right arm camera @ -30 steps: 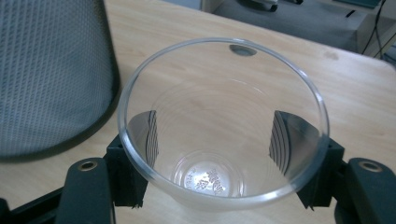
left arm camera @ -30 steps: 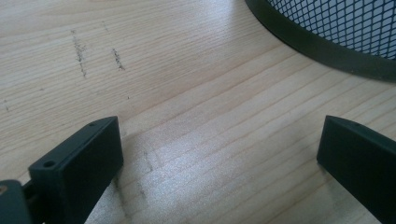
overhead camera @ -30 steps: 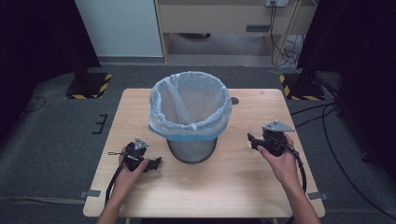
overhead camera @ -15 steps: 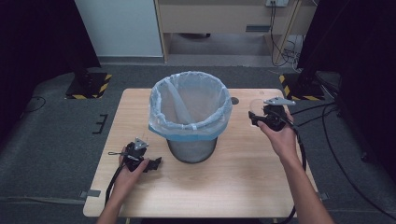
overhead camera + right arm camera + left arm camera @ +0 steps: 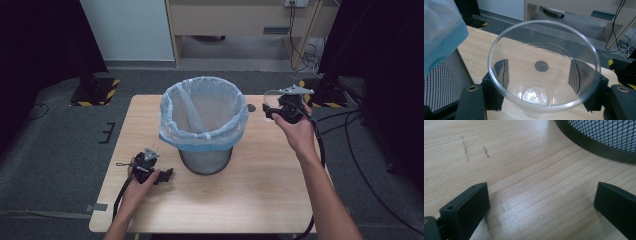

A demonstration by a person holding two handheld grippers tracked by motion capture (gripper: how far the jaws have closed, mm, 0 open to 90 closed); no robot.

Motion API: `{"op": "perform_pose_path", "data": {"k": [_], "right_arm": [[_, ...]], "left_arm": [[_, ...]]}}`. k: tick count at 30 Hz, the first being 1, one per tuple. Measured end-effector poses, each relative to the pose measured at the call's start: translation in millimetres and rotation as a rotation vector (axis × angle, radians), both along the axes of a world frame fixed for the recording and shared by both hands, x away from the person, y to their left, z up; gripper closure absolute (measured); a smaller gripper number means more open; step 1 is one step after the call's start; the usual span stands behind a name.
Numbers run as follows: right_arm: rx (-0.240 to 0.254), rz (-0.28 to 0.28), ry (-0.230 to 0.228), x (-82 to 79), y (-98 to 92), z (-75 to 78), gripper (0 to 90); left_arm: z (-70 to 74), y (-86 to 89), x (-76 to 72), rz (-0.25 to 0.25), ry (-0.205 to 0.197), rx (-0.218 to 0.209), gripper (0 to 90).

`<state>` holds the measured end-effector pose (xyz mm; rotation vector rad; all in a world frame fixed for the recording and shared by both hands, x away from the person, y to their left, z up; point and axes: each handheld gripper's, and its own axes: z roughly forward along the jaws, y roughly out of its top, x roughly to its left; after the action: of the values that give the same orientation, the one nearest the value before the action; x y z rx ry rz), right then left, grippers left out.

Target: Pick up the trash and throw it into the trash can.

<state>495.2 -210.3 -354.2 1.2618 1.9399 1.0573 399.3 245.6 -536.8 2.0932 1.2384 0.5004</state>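
A black mesh waste bin [image 5: 206, 161] with a pale blue liner [image 5: 202, 139] stands mid-table. My right gripper [image 5: 268, 110] hangs above the table's far right, just right of the bin's rim, jaws pointing left. It is shut on a clear plastic cup [image 5: 544, 75], whose walls the two jaws press from either side, mouth toward the camera; the cup [image 5: 270, 98] looks faint from above. My left gripper [image 5: 167, 176] rests on the wooden table [image 5: 250, 200] at the front left of the bin. Its jaws stand open [image 5: 541, 202] over bare wood, with the bin's base [image 5: 599, 145] just ahead.
A small dark round spot [image 5: 251, 107] marks the tabletop behind the bin's right side. Cables [image 5: 345, 125] trail off the table's right edge. On the floor beyond stand yellow-and-black striped bases [image 5: 95, 92] and a wooden cabinet [image 5: 240, 20].
My right hand has risen and carried the cup away from the front, up beside the bin's far right rim. The left hand has stayed put.
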Motion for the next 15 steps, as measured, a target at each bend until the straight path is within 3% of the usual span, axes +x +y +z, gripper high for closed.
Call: {"op": "perform_pose_path", "data": {"k": [15], "right_arm": [[0.001,0.0,-0.042,12.3,15.4,41.1,32.8]], "left_arm": [[-0.1,-0.1,0.1,0.0,-0.001,-0.001,0.0]]}}
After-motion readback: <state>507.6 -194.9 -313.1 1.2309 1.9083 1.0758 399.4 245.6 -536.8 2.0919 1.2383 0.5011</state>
